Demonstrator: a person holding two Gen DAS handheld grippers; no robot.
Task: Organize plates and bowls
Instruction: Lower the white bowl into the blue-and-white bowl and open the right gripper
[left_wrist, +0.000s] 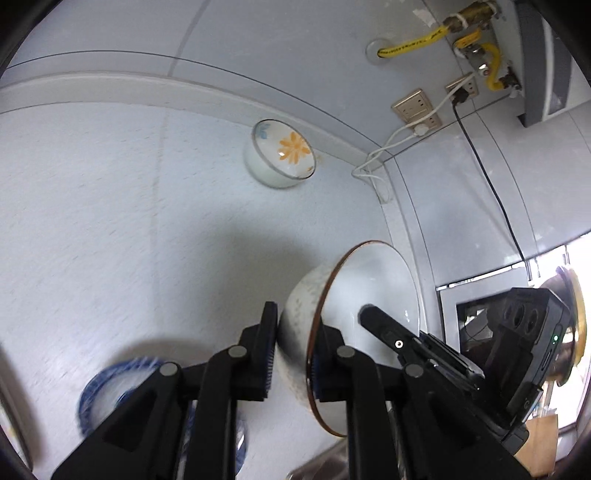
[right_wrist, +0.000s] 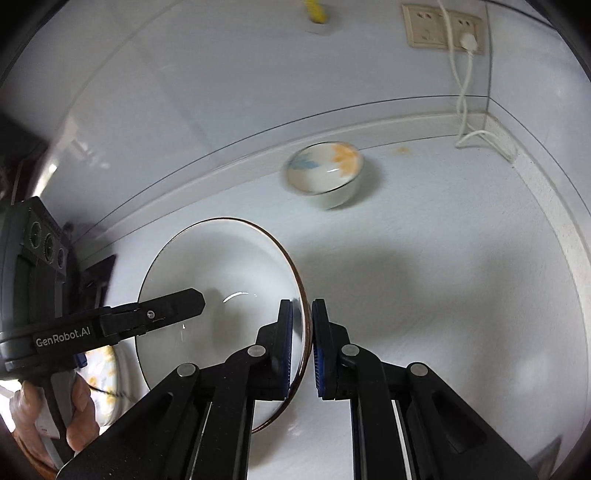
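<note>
A home kitchen: a pale speckled countertop (left_wrist: 129, 221) meets a tiled wall (right_wrist: 221, 92) with a raised backsplash strip along its foot. A yellow gas hose (left_wrist: 410, 42) with brass valve fittings (left_wrist: 476, 40) runs along the wall beside wall sockets (left_wrist: 417, 107), where a white cable (right_wrist: 461, 85) is plugged in. Household crockery stands on the counter, including a flower-painted bowl (left_wrist: 284, 153), a brown-rimmed white bowl (right_wrist: 221, 295) and a blue-patterned dish (left_wrist: 110, 391).

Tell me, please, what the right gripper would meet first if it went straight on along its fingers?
Past the brown-rimmed bowl whose wall it straddles, the right gripper points over bare countertop; the flowered bowl near the back wall looks closest to that line, though depth is unclear.
</note>
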